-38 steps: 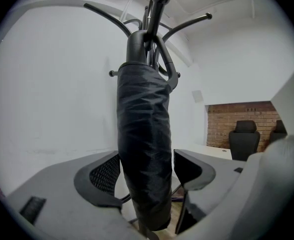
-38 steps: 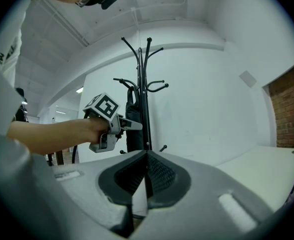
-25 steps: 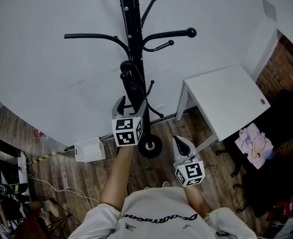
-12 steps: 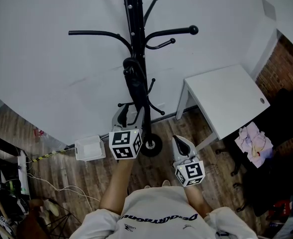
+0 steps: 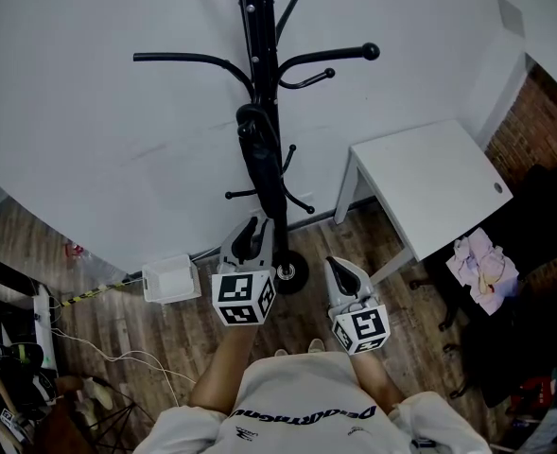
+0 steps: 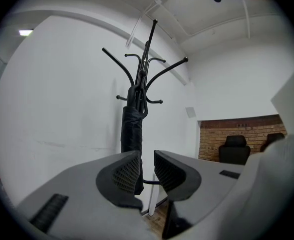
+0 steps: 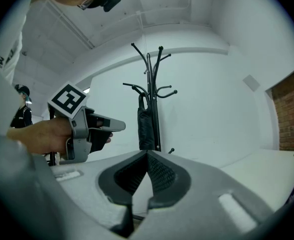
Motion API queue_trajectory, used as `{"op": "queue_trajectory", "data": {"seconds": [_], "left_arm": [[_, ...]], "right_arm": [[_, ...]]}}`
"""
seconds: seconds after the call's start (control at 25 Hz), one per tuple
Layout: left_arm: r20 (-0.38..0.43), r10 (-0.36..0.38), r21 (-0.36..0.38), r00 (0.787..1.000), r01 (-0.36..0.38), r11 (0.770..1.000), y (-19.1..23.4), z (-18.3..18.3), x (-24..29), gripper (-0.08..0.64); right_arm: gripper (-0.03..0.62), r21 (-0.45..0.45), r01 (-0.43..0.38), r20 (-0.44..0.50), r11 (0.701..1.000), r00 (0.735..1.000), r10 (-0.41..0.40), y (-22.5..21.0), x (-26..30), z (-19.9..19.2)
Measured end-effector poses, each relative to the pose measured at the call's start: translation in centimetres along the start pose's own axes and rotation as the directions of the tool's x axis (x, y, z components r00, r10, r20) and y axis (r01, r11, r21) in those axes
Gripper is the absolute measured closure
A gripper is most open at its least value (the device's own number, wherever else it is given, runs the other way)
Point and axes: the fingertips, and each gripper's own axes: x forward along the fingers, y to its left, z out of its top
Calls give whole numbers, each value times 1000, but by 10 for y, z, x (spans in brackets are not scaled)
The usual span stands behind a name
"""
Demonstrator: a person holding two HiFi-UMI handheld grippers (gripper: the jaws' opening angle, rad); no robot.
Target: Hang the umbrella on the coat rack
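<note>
**Umbrella** [image 5: 259, 164]: black, folded and wrapped tight. Hung by its upper end from one of the rack's arms, close against the pole, with the body straight down and the tip clear of the floor. Exactly which arm bears it cannot be made out. Touched by neither tool, so carried by the rack alone. Judged: the hanging step looks done.

**Coat rack** [image 5: 251, 26]: black upright pole with curved arms at several heights. Round base on the wood floor, close to the white wall. Standing straight, which keeps the load balanced near the pole.

**Left tool** [image 5: 252, 227]: held level and aimed at the rack, well apart from the umbrella. Jaws closing, with a narrow gap left between the pads [image 6: 129, 171] and nothing in that gap. The umbrella shows through it only in the distance. Probably closing because nothing remains to grip.

**Right tool** [image 5: 335, 265]: held level, low and near the body, to the right of the rack base. Jaws together tip to tip, with nothing held. Apparently idle and kept out of the way, the job having needed one hand only.

**White surface** [image 5: 429, 187]: right of the rack, against the wall, and bare. No part in the task.
</note>
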Motion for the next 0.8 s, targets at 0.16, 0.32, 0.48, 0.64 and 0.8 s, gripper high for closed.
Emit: {"op": "queue_trajectory", "data": {"seconds": [0.16, 0.32, 0.48, 0.64, 0.8], "left_arm": [[1, -7, 11, 1000, 7, 1000, -6, -9, -10, 518], [17, 5, 9, 1000, -5, 1000, -10, -16, -22, 561], [5, 9, 9, 1000, -9, 1000, -12, -26, -30, 561], [1, 3, 16, 1000, -3, 1000, -14, -35, -39, 561], [9, -1, 30, 1000, 1, 1000, -15, -41, -44, 561]], "right_arm": [[595, 0, -10, 10, 1000, 1000, 10, 4, -1, 2], [595, -3, -12, 12, 1000, 1000, 12, 7, -4, 5], [595, 0, -21, 20, 1000, 1000, 21, 9, -4, 8], [595, 6, -38, 27, 999, 999, 37, 16, -1, 8], [595, 16, -49, 23, 999, 999, 49, 18, 1, 6]]}}
